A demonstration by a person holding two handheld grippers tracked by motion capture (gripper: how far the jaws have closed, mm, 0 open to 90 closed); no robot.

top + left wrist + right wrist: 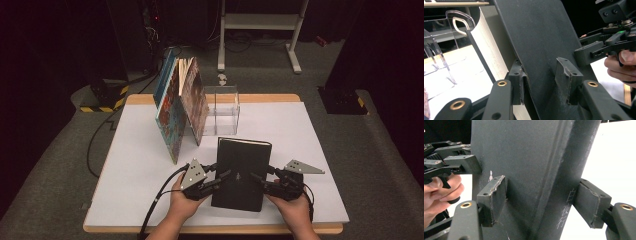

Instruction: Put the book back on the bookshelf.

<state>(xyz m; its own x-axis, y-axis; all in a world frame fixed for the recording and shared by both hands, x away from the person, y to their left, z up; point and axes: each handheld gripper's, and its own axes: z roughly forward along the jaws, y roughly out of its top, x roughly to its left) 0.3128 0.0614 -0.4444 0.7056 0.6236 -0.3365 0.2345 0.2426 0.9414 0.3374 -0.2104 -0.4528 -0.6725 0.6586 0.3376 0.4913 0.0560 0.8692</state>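
We judge the work to be at its early part: the thick black hardcover book lies flat on the white table top, near the front edge, between both hands, and it is not yet lifted. The two colourful picture books already stand leaning beside the clear acrylic bookend, well apart from the black one, so we think it must still be raised and set there.

Our left gripper has its jaws around the page-side edge of the book; in the left gripper view one pad seems to touch the cover, but we cannot tell if it presses firmly. Our right gripper has its jaws around the spine edge, with one pad clearly apart from it, so it is not clamped.

On the spine we see small pale characters, which we cannot read with certainty, and on the cover a tiny pale figure.
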